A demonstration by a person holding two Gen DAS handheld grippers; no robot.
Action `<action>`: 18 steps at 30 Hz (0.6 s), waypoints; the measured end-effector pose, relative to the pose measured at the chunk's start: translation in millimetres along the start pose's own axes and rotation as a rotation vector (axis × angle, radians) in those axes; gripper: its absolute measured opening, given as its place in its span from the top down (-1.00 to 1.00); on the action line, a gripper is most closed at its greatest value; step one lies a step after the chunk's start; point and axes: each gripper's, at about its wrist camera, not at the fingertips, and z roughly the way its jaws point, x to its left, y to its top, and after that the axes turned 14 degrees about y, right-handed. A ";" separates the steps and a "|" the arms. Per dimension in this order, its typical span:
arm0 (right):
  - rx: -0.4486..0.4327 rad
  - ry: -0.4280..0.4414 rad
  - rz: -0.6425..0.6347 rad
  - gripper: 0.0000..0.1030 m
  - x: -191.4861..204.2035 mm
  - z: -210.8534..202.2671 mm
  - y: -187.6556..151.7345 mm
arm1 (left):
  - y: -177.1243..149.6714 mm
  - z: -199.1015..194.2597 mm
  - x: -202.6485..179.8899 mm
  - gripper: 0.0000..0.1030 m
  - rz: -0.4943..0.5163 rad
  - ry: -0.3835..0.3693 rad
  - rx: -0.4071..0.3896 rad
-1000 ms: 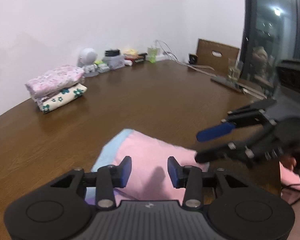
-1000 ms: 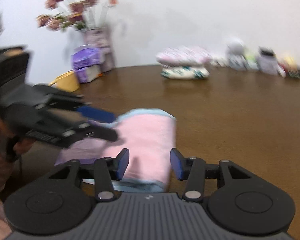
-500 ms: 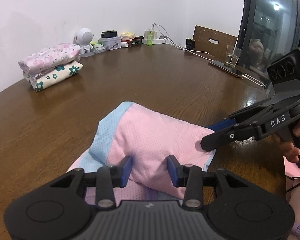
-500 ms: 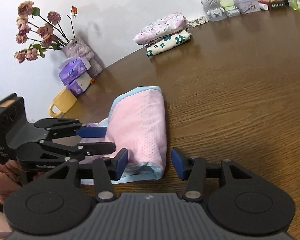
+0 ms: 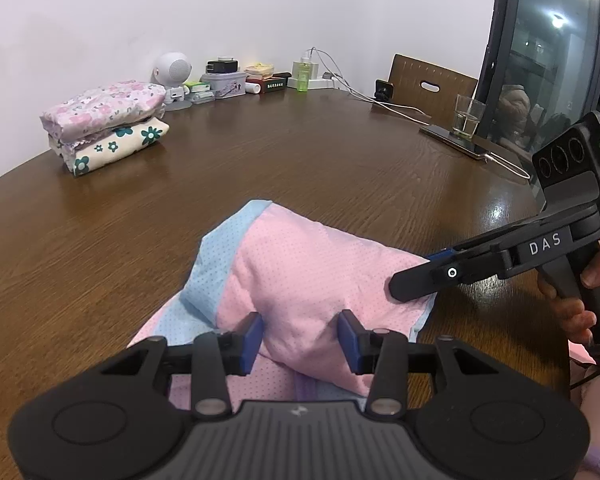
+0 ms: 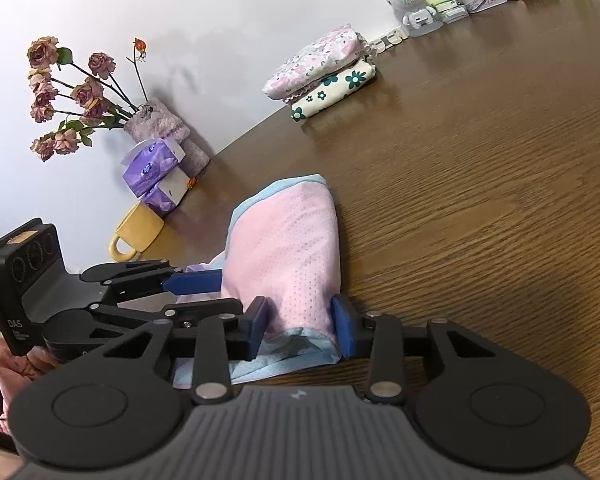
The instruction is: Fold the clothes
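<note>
Pink cloth folded on table, near you. Two folded clothes stacked far off. Your left tool grips cloth; right tool closing on cloth end. Next: carry to stack.

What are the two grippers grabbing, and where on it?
Both grip the pink cloth. The left gripper pinches a bunched fold at its near edge; the right gripper, jaws closing, squeezes its blue-trimmed end.
</note>
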 end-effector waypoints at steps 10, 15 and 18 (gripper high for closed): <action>0.000 -0.015 0.010 0.65 -3.2 0.0 -0.2 | 0.4 -0.2 -2.2 0.19 0.005 0.008 -0.004; 0.000 -0.015 -0.027 0.78 3.2 0.4 2.7 | 0.6 0.3 -2.2 0.19 0.004 0.010 -0.006; 0.002 -0.027 -0.049 0.79 6.8 -0.1 5.5 | 0.8 0.9 -2.4 0.19 -0.003 0.010 -0.006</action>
